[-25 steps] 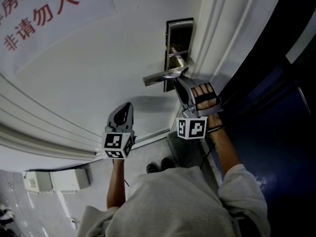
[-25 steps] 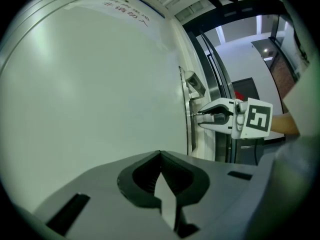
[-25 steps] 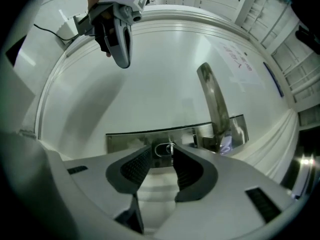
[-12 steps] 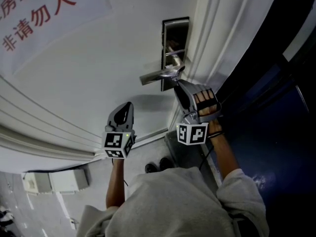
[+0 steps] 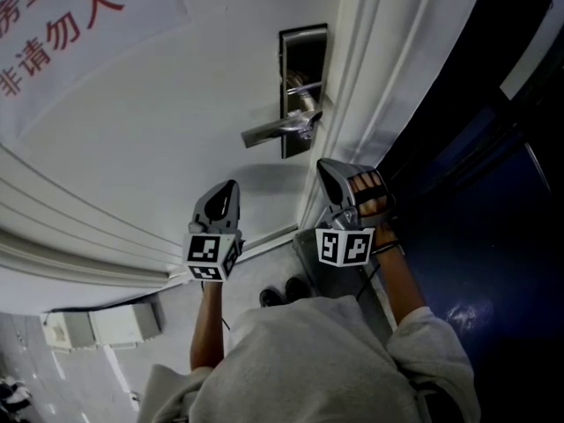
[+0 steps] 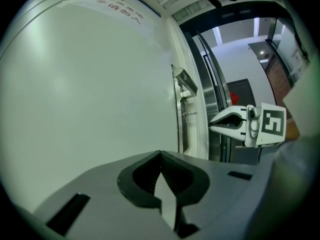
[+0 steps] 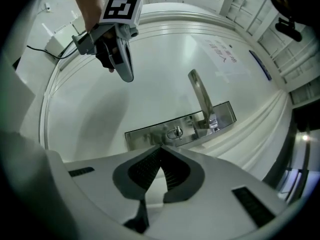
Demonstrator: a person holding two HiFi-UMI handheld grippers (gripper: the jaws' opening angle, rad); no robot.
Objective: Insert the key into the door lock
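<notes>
A steel lock plate sits on the white door, with a lever handle pointing left. A small key sticks out of the plate beside the handle's hub, and shows in the left gripper view as the key standing off the plate. My right gripper hangs just below the plate, apart from it. Its jaws are closing tip to tip with nothing between them. My left gripper is further left, near the bare door, shut and holding nothing.
A notice with red characters hangs on the door at upper left. The white moulded door frame runs right of the lock, with a dark blue panel beyond. The person's shoes and a white box are on the floor.
My right gripper has drawn back from the handle and lock plate, down the picture, leaving the key in the lock. The left gripper has stayed in place.
</notes>
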